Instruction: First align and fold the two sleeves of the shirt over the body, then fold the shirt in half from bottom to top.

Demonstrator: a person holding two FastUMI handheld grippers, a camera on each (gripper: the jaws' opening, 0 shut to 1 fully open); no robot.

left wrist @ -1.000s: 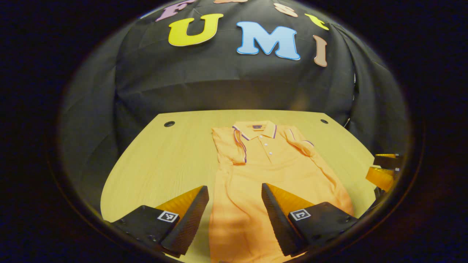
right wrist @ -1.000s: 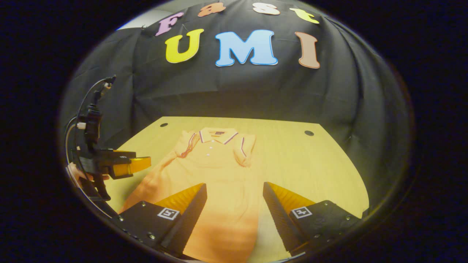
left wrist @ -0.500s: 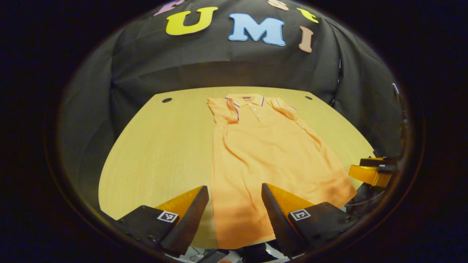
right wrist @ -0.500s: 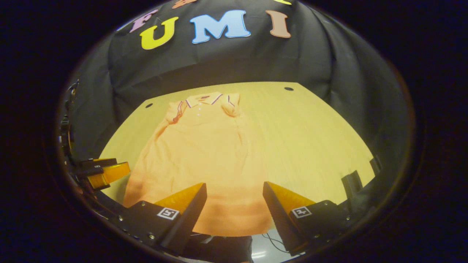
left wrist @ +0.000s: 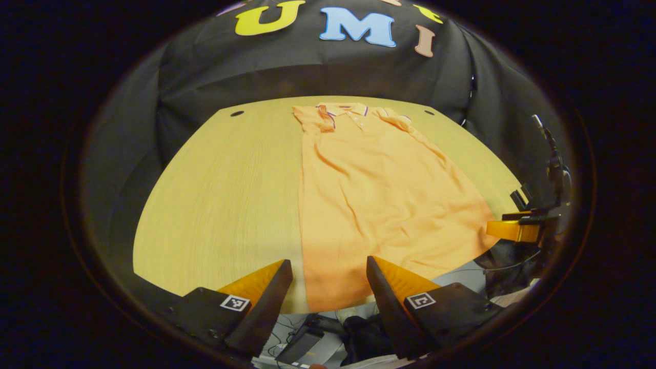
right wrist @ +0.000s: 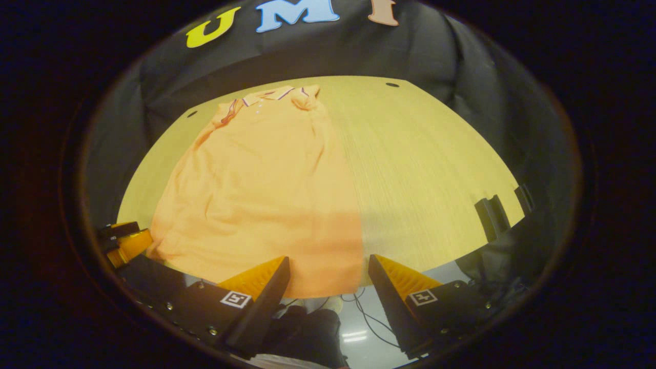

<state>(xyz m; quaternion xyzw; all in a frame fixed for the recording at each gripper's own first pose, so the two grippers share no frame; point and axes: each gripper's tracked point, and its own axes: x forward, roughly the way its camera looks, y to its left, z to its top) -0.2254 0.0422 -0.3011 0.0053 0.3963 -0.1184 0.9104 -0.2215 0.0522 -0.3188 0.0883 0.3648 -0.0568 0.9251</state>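
Observation:
An orange polo shirt (left wrist: pixel 379 205) lies flat on the wooden table (left wrist: pixel 220 205), collar at the far side and hem at the near edge. Both short sleeves (left wrist: pixel 313 120) are turned in over the chest. My left gripper (left wrist: pixel 328 264) hovers open above the hem's left part, nothing between its fingers. In the right gripper view the shirt (right wrist: pixel 256 195) spreads to the left, and my right gripper (right wrist: pixel 328 260) hangs open over the hem's right corner at the table edge. The right gripper (left wrist: pixel 512 229) sits by the shirt's right hem corner; the left gripper (right wrist: pixel 125 242) sits at the other corner.
Two round holes (left wrist: pixel 237 113) (left wrist: pixel 429 112) mark the table's far corners. Black clamps (right wrist: pixel 492 218) stand on the table's right edge. Below the front edge lie cables and a dark bag (right wrist: pixel 307 328) on the floor. Bare wood (right wrist: pixel 420 169) stretches right of the shirt.
Both grippers have drawn back from over the shirt's body toward the near table edge, so the hem and floor have come into view. Both stayed open; the shirt has not moved.

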